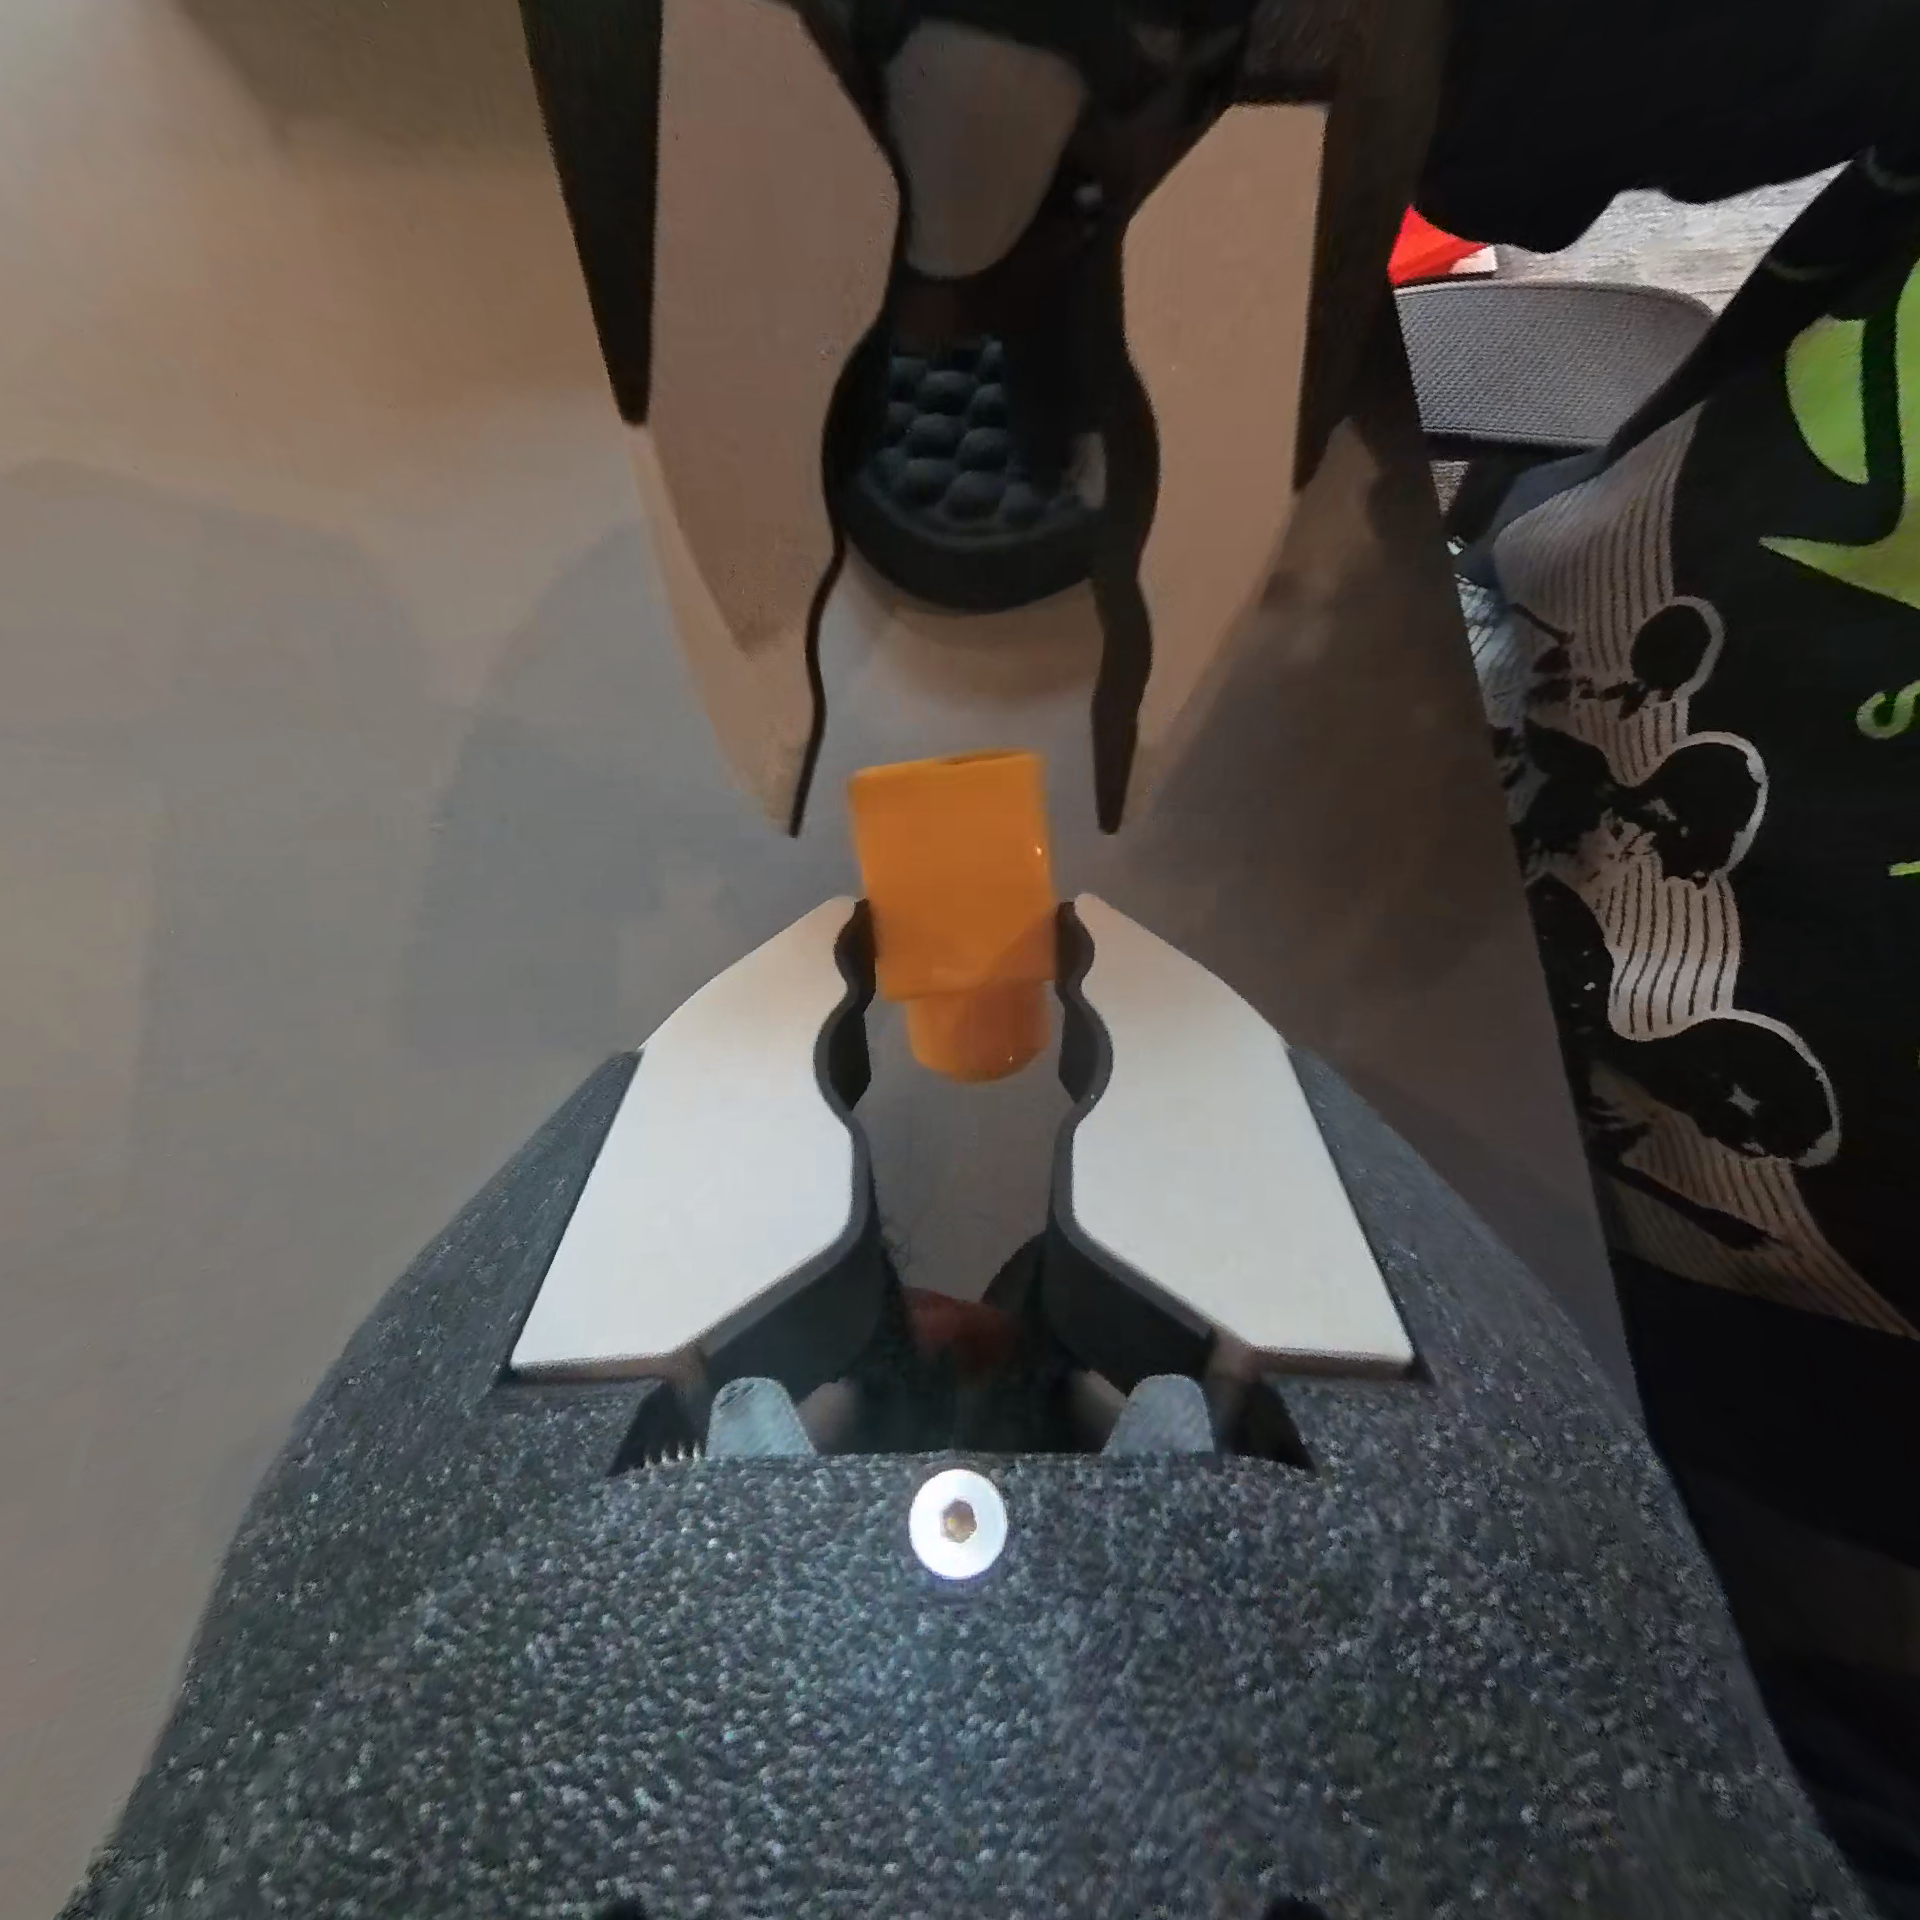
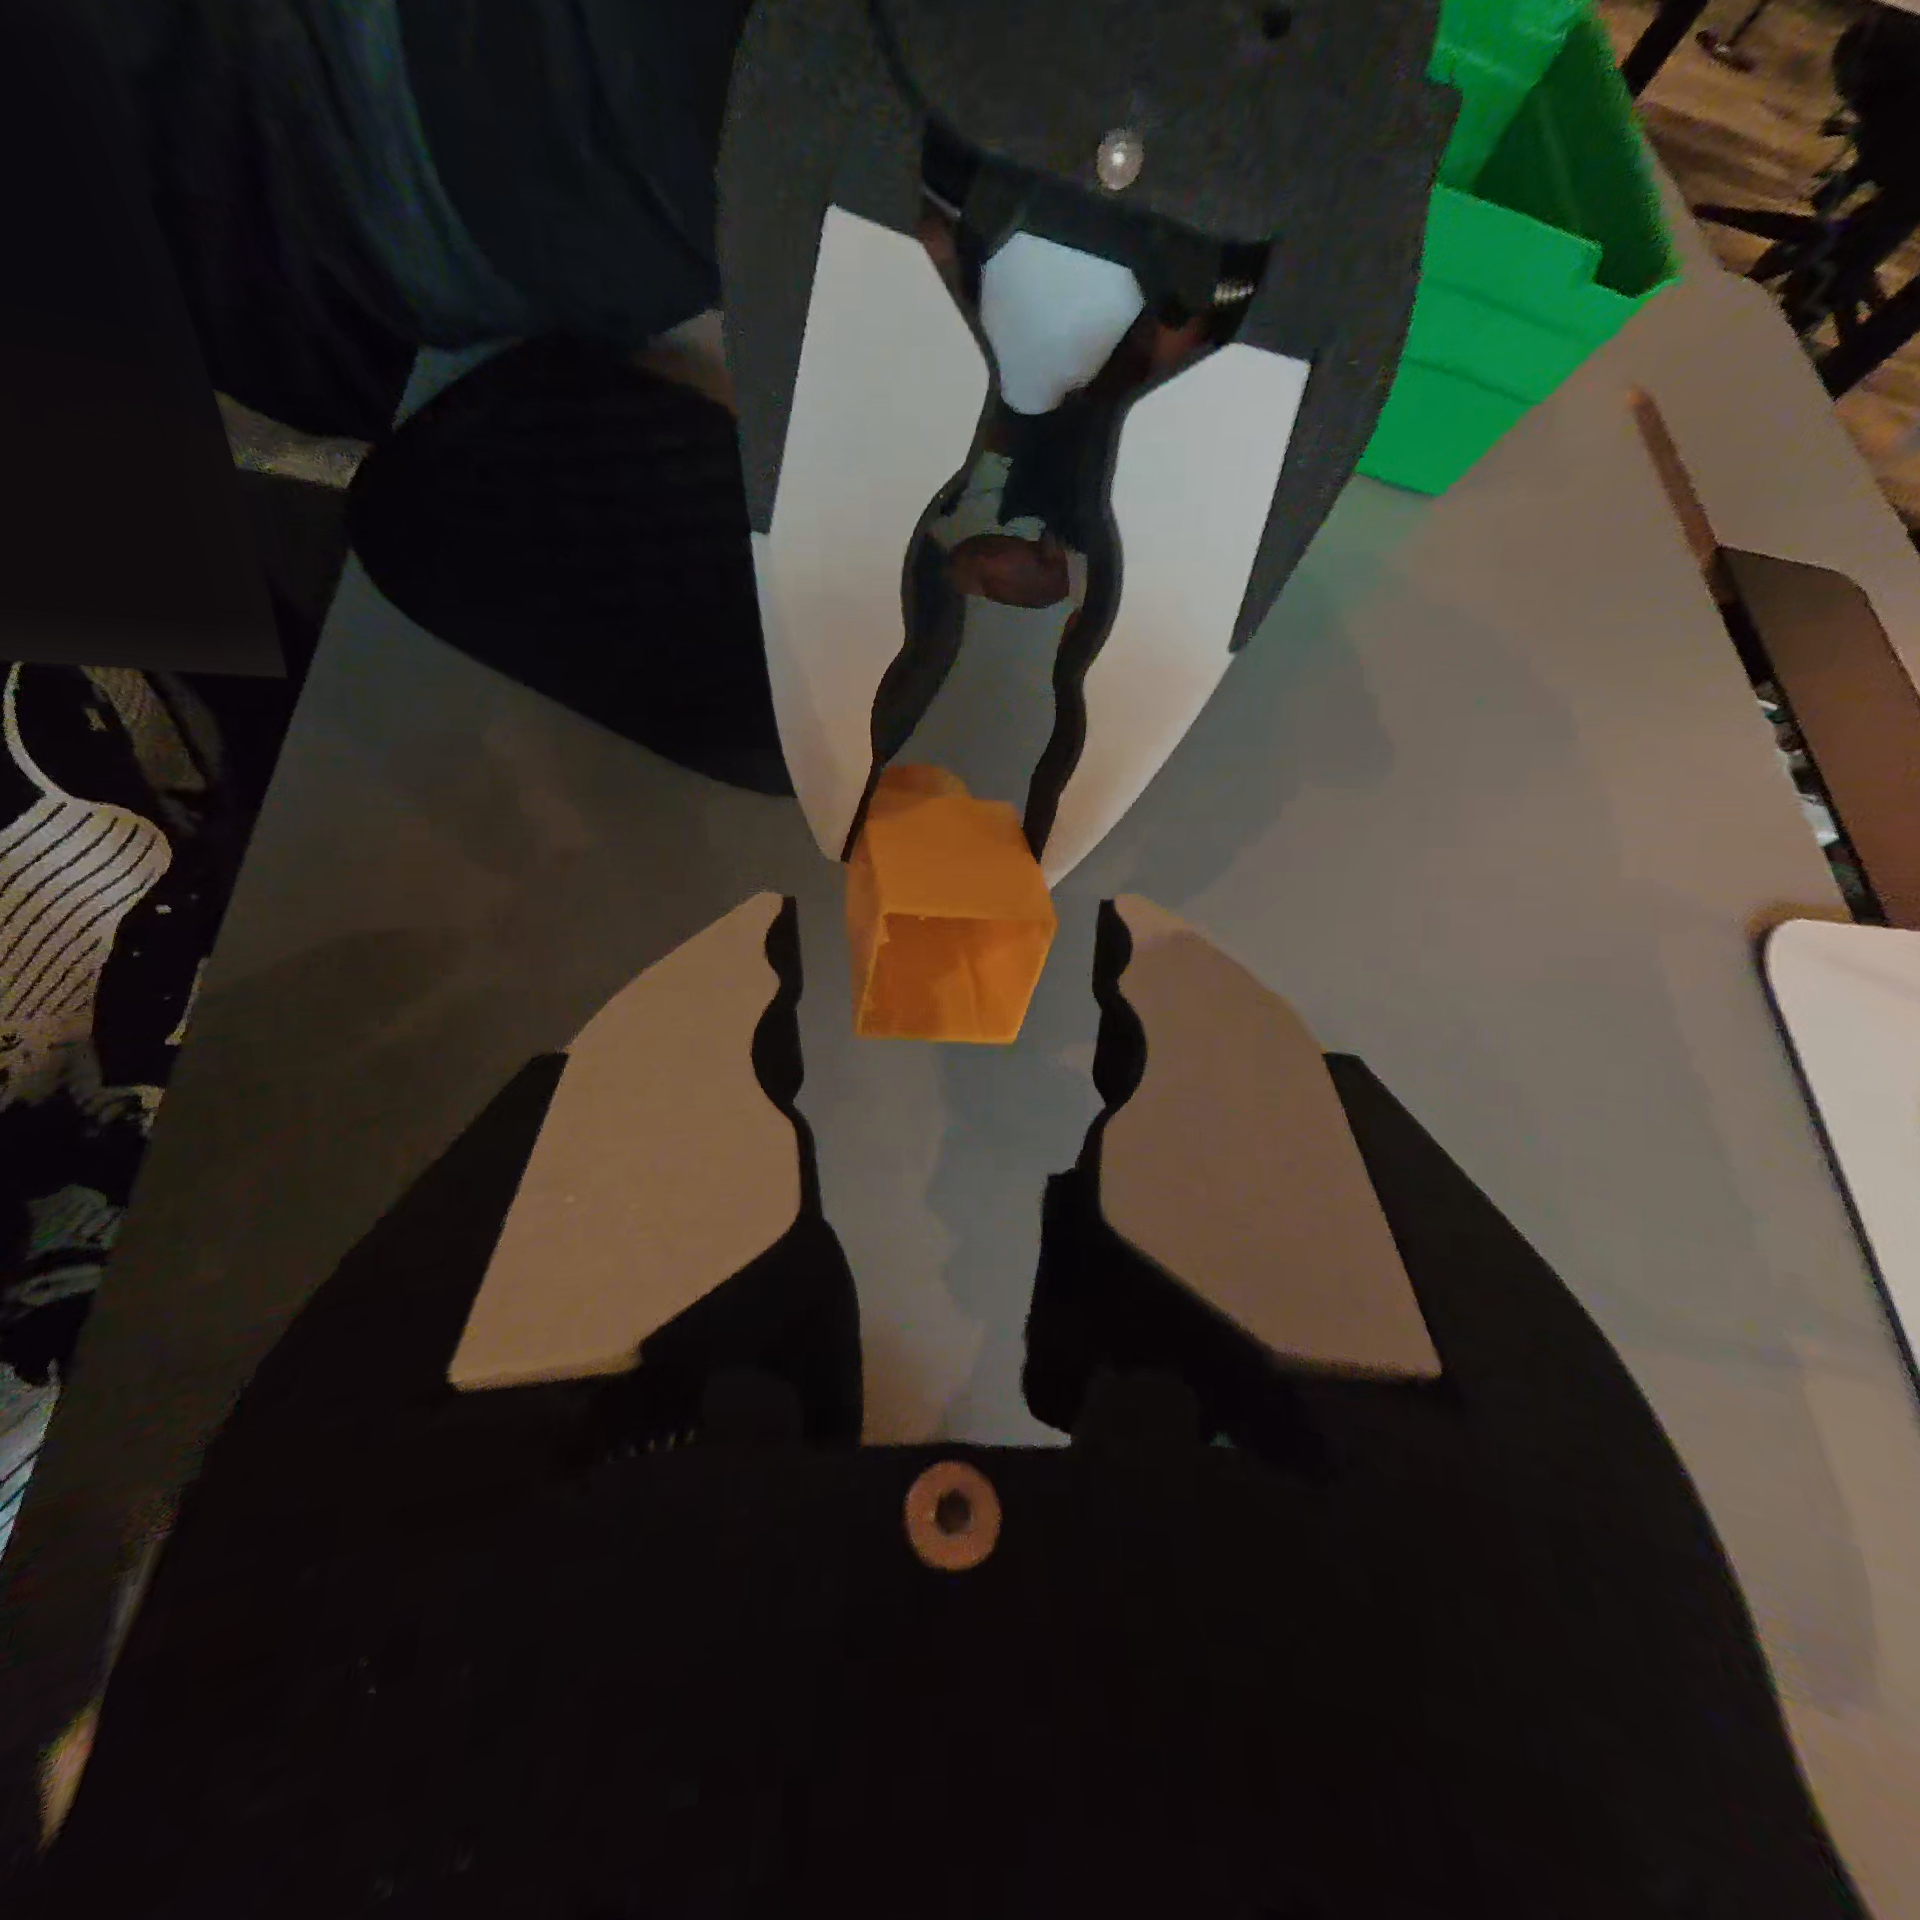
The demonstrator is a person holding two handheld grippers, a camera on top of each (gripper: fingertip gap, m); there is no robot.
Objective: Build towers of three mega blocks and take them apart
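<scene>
Left tool (image 1: 961,914): its two fingers are closed on the sides of an orange block (image 1: 951,914), held clear above the grey desk (image 1: 260,935), stud end pointing back toward the tool body and hollow end pointing away. Right tool (image 2: 951,914): faces the left tool tip to tip, its fingers spread wider than the block and touching nothing; the block's open hollow end lies between its fingertips (image 2: 1117,925). Beyond the left tool, a green bin (image 2: 1496,291) stands at the desk's far edge. A white sheet (image 2: 1860,1091) lies at the desk's right side.
</scene>
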